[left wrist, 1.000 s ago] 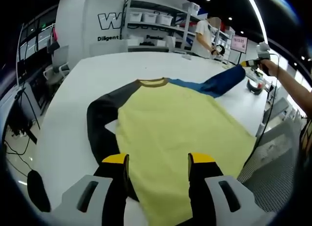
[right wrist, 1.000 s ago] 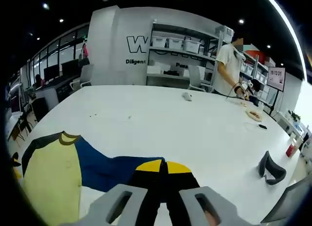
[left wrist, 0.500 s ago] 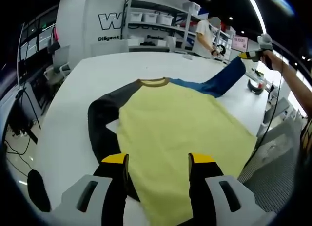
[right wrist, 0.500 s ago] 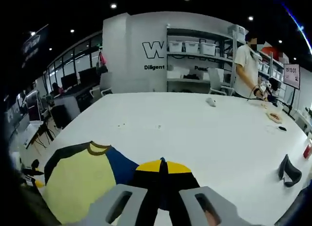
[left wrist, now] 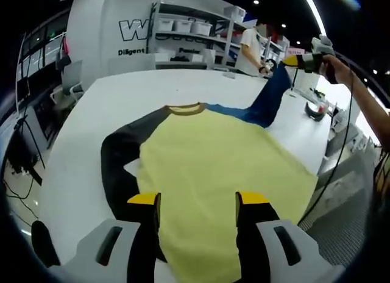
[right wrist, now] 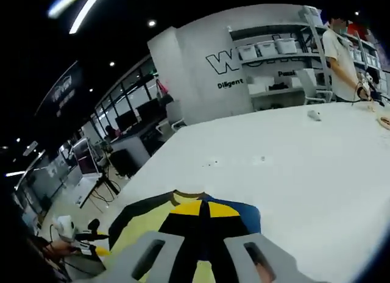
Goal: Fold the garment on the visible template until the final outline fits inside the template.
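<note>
Nearest in the left gripper view, the left gripper (left wrist: 198, 200) hangs with its jaws apart and holding nothing, just above the lower hem of the garment (left wrist: 219, 167), whose yellow body spreads flat on the white tabletop (left wrist: 79, 149) ahead of it. Beside that gripper on its left, the black sleeve (left wrist: 116, 167) lies along the shirt's edge with a white patch showing next to it, perhaps the template, though I cannot tell. Further out and to its right, the right gripper (left wrist: 291, 61) is raised above the tabletop, jaws together and clamped on the cuff of the blue sleeve (left wrist: 268, 97), which stretches up from the shoulder. In the right gripper view, the right gripper (right wrist: 203, 208) looks back down over the collar. The likely trouble is the sleeve being carried too hard: the pull could drag the unpinned body askew or bunch it. A loose pinch could also drop the cuff short.
</note>
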